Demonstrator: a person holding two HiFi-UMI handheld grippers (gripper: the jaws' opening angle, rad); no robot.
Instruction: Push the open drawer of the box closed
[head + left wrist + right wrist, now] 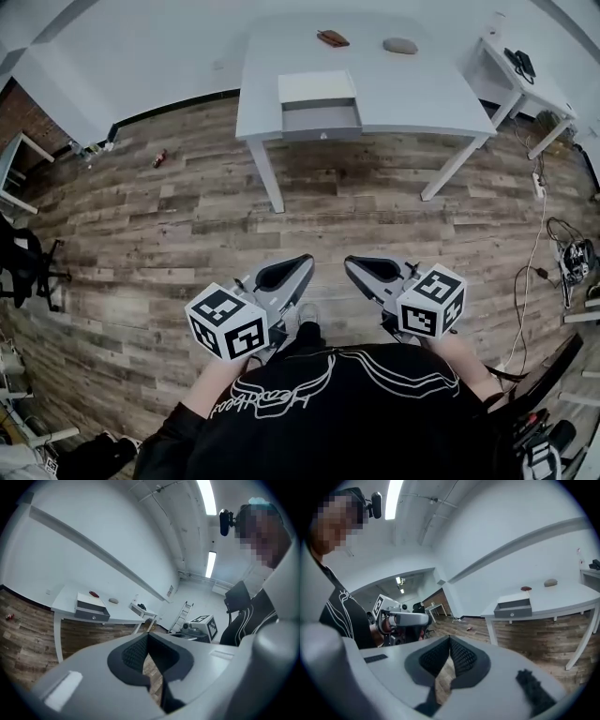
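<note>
Two grippers hang near the person's body, well apart from the white table point(412, 94). Left gripper point(302, 262) and right gripper point(351, 264) both have jaws together, holding nothing. The white box point(316, 86) sits at the table's near edge, its grey drawer point(322, 120) pulled open.

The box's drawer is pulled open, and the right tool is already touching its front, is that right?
No. The drawer is pulled open, but the right tool is not touching its front: the head view shows it held close to the person's body, well short of the table, with wooden floor between.
</note>
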